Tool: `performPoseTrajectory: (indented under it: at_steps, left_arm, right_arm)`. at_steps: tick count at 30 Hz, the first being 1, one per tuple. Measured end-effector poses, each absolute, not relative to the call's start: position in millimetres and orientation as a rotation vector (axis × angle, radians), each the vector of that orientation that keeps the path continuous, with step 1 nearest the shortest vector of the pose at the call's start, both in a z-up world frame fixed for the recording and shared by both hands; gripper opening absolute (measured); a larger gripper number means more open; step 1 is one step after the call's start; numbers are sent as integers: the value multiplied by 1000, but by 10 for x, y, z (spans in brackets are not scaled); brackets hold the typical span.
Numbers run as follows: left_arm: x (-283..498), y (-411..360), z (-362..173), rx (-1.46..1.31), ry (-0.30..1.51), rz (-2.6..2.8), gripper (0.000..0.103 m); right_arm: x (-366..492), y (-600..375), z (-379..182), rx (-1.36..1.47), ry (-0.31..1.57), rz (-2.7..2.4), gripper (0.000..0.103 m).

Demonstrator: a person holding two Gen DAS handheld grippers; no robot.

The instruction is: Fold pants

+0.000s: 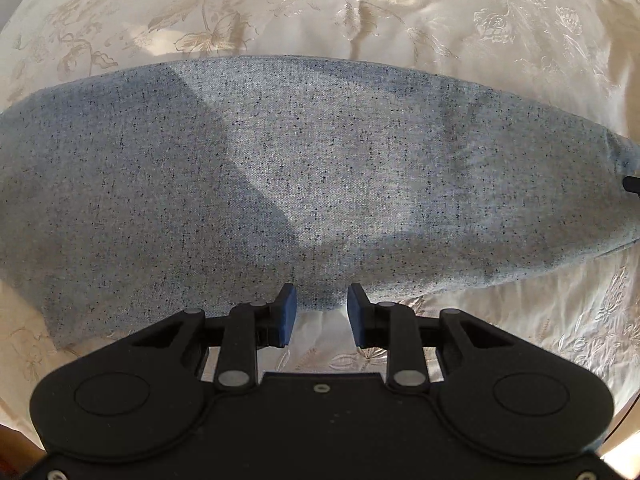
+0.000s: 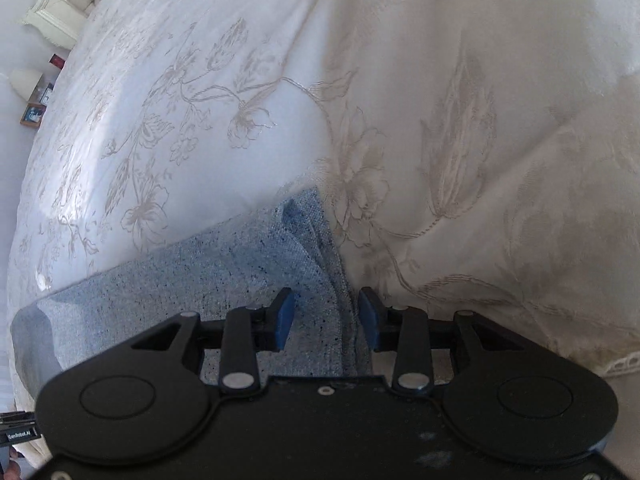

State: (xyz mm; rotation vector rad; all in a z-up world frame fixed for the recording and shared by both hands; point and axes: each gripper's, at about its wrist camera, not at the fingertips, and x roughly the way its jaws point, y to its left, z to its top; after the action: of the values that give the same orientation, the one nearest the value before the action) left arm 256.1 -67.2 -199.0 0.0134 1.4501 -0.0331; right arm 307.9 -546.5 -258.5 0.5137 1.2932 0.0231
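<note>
my right gripper was released over the pants hem at six o'clock; my left gripper was released too. i thought i should pinch every layer.

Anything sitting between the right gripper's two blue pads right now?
Yes: in the right wrist view, the layered end edge of the speckled light-blue fabric pants lies in the gap of the open right gripper, on the cream embroidered bedspread.

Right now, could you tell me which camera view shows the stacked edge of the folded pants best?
The right wrist view: the layered edge of the pants runs between the open right gripper. The left wrist view shows only the flat upper face of the pants.
</note>
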Motion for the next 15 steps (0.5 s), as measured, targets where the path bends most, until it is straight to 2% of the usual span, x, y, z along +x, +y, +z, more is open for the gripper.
performPoseTrajectory:
  at_steps: [2,3,4,5,6,15]
  left_arm:
    - [2562,-720,-1987,24,1450,-48,38]
    - [2573,-746,-1986,28,1449,-57,38]
    - [2589,-769,-1982,34,1446,-70,38]
    - [2609,-791,-1976,41,1442,-82,38]
    - [2647,-816,-1953,47,1432,-95,38]
    - [3351,-1166,-2030,55,1339,-138,38]
  right_arm:
    - [3079,-5482,-2577,542,1296,43,40]
    - [3071,-5487,-2562,542,1290,53,36]
    - [3058,-5474,-2538,519,1281,58,22]
    - [3040,-5442,-2503,482,1273,55,13]
    - [3011,-5429,-2448,458,1258,52,9]
    - [2837,-5263,-1878,465,1128,51,8]
